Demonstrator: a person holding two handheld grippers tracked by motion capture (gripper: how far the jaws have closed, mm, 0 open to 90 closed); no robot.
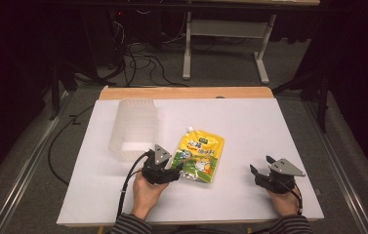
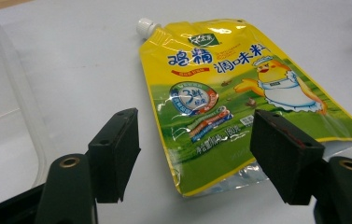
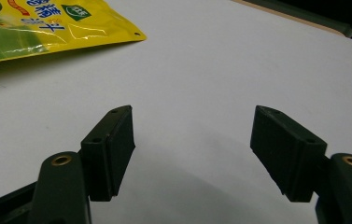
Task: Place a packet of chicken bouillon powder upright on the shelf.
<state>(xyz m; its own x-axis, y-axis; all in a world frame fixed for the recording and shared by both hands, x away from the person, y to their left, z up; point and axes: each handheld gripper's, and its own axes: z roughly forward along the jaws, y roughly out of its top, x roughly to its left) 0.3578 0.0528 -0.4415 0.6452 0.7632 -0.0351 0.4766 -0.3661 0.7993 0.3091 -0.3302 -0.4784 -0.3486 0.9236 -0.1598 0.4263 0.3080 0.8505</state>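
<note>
Here, a yellow and green pouch (image 1: 200, 155) with a white spout lies flat near the middle of the white tabletop (image 1: 250, 122) in the high view, spout toward the top of the frame. A stack of clear plastic containers (image 1: 133, 127) lies just left of it, toward the upper left of the sheet.

The left hand-held gripper (image 1: 174, 171) sits at the pouch's lower left corner; in the left gripper view its jaws stand wide apart, the pouch (image 2: 239, 107) lying ahead between and beyond them, with nothing gripped. The clear container (image 2: 5, 116) runs along the left edge of that view.

The right hand-held gripper (image 1: 259, 170) rests at the lower right of the high view, well apart from the pouch. In the right gripper view its jaws are wide over bare tabletop (image 3: 201, 84), the pouch (image 3: 47, 28) in the upper left corner.
</note>
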